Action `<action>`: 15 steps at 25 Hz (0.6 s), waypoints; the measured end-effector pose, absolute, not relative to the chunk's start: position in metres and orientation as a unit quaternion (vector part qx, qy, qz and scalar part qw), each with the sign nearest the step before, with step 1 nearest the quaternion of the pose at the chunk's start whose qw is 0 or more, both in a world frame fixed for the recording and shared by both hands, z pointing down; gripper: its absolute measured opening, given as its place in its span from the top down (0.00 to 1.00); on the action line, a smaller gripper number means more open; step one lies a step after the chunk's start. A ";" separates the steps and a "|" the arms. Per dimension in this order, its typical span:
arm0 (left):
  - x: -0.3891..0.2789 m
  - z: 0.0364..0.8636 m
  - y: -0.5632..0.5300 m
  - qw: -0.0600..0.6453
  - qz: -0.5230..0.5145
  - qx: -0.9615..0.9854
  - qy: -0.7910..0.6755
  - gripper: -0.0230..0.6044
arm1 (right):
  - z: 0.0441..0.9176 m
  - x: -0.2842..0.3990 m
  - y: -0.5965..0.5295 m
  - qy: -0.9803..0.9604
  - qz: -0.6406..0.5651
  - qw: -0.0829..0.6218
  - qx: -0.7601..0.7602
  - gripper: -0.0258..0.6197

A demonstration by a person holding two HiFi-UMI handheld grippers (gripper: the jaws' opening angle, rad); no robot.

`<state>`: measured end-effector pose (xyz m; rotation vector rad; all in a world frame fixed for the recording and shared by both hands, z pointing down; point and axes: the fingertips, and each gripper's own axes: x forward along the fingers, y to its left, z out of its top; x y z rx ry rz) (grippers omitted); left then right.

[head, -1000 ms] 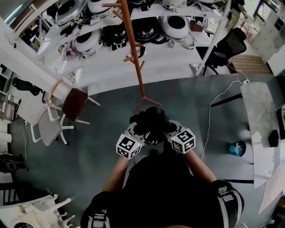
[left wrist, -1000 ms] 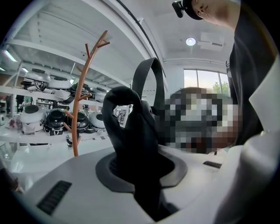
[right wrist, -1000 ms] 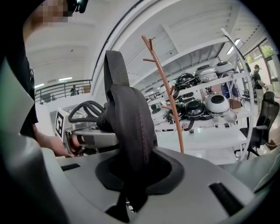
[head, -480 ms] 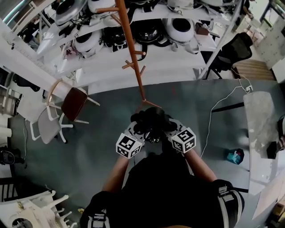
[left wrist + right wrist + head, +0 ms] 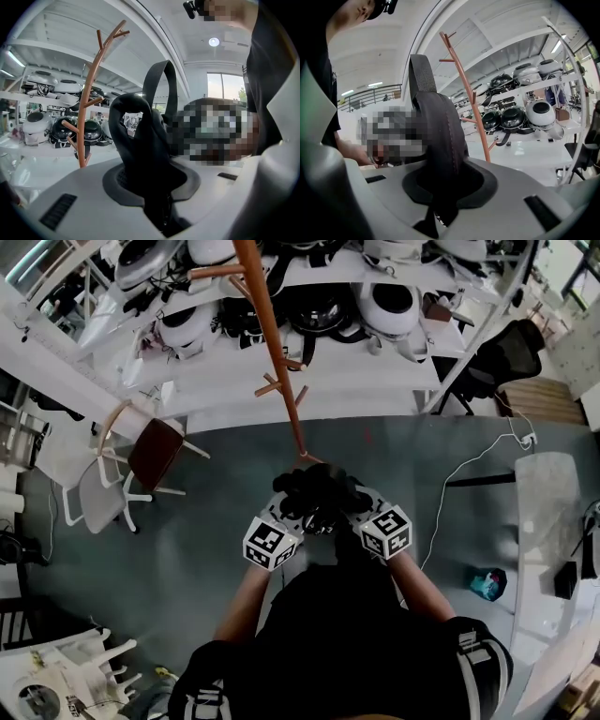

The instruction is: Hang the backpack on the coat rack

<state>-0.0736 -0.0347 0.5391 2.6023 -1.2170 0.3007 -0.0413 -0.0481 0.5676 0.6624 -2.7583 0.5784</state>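
Observation:
The black backpack hangs between both grippers in front of the person. My left gripper is shut on a black padded strap, which fills its jaws in the left gripper view. My right gripper is shut on another black strap with red stitching. A strap loop stands up above the jaws. The brown wooden coat rack stands just ahead, its foot close to the backpack. Its branched pegs show as coat rack left of the strap and coat rack right of it.
White shelves with several round black and white helmets stand behind the rack. A brown chair and a white chair are at the left, a black office chair and a desk at the right. A white cable crosses the grey floor.
The person has stepped forward with the backpack: the rack's foot is now closer to the grippers and the shelves look nearer. Both grips are unchanged.

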 end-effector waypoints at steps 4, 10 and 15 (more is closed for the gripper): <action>-0.074 0.535 -0.056 0.129 0.100 0.885 -0.436 0.81 | 0.564 -0.042 -0.071 -0.950 0.194 0.126 0.208 0.83; -0.074 0.531 -0.086 0.136 0.094 0.868 -0.468 0.81 | 0.559 -0.043 -0.104 -0.957 0.188 0.135 0.175 0.83; -0.079 0.529 -0.116 0.141 0.089 0.853 -0.495 0.81 | 0.558 -0.049 -0.136 -0.961 0.184 0.145 0.144 0.83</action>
